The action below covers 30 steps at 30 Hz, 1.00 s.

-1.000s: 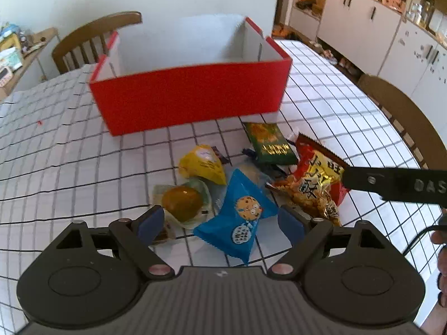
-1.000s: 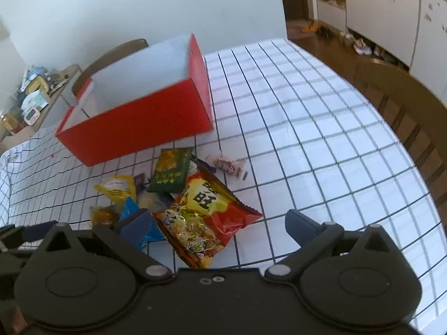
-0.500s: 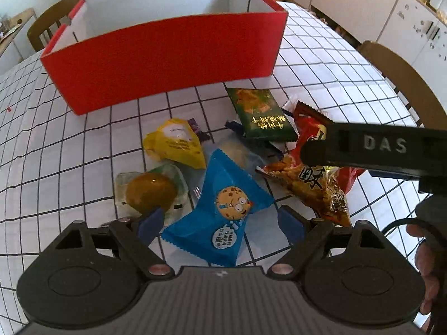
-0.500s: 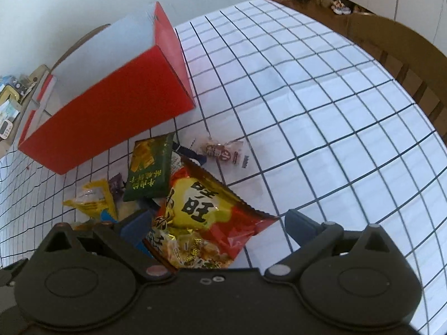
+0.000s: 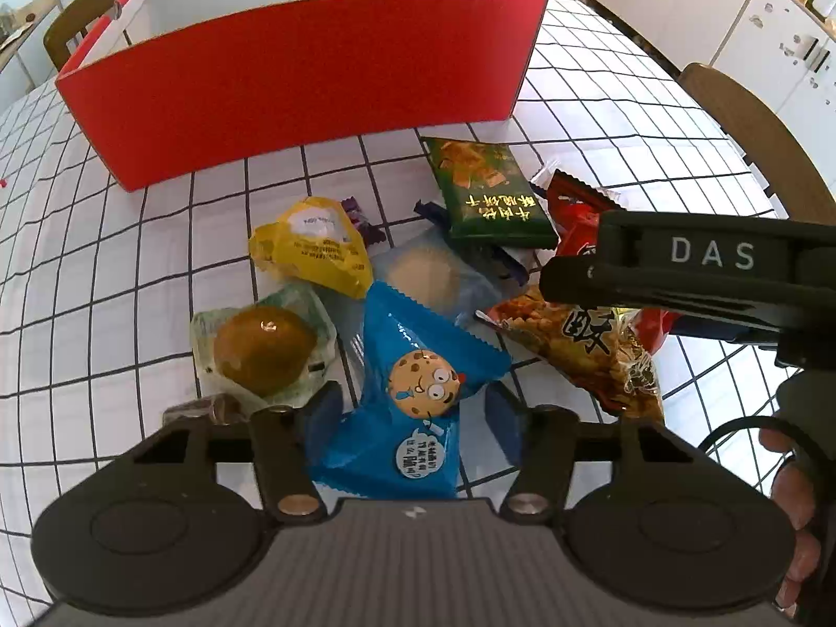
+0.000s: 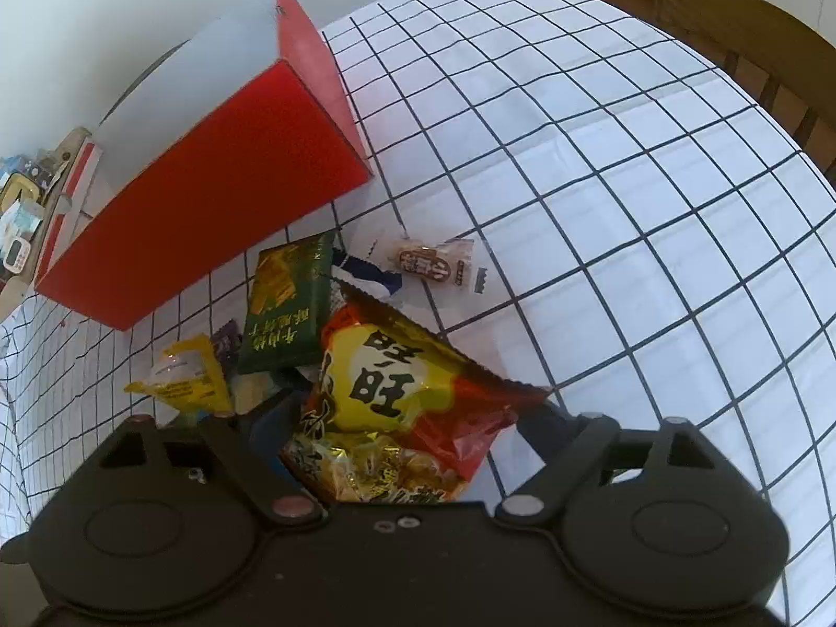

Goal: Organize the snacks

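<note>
I close the left claw (image 5: 413,407) on the blue cookie packet (image 5: 413,397) and the right claw (image 6: 407,418) on the red-yellow snack bag (image 6: 397,392); both still closing. Grip centrally before lifting.

I get bright, even daylight; glare glints off the red snack bag (image 6: 407,418), and fisheye bends the edges.

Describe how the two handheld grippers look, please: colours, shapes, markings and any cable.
Both grippers are matte black plastic. Each body has two round discs, angled linkage arms with metal pivot pins, and a ribbed grey middle plate. The left gripper has dark blue finger pads. The right gripper, seen from the side, carries white letters "DAS". A thin black cable loops near the hand.
</note>
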Motion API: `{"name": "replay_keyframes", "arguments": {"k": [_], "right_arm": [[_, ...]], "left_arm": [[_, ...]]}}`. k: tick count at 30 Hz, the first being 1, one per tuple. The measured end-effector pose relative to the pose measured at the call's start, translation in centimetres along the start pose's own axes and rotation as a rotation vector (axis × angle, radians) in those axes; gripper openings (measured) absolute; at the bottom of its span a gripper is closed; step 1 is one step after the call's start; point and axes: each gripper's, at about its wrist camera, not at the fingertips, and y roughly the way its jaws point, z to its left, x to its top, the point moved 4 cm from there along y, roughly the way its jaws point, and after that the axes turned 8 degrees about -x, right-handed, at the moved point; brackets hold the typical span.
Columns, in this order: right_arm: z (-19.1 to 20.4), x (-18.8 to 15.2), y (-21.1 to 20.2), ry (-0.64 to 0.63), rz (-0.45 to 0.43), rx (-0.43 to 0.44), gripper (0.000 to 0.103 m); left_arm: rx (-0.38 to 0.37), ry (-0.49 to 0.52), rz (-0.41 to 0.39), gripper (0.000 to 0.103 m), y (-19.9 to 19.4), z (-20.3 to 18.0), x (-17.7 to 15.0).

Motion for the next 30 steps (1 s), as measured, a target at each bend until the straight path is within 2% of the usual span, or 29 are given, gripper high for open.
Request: {"name": "replay_keyframes", "arguments": {"k": [4, 8, 23, 30], "right_arm": [[0.1, -0.1, -0.3, -0.016, 0.001, 0.004, 0.07], [0.2, -0.3, -0.9, -0.04, -0.023, 0.002, 0.066], [-0.3, -1.1, -5.5, -0.08, -0.077, 0.064, 0.063], [0.5, -1.2, -8.6, -0.118, -0.112, 0.111, 0.063]], "left_arm": [[0.013, -0.005, 0.017, 0.041, 0.2, 0.0, -0.3], [0.018, -0.011, 0.013, 0.036, -0.1, -0.1, -0.6], [-0.048, -0.121, -0.038, 0.034, -4.4, 0.2, -1.4], [-0.025, -0.13, -0.089, 0.034, -7.8, -0.1, -0.9]]}}
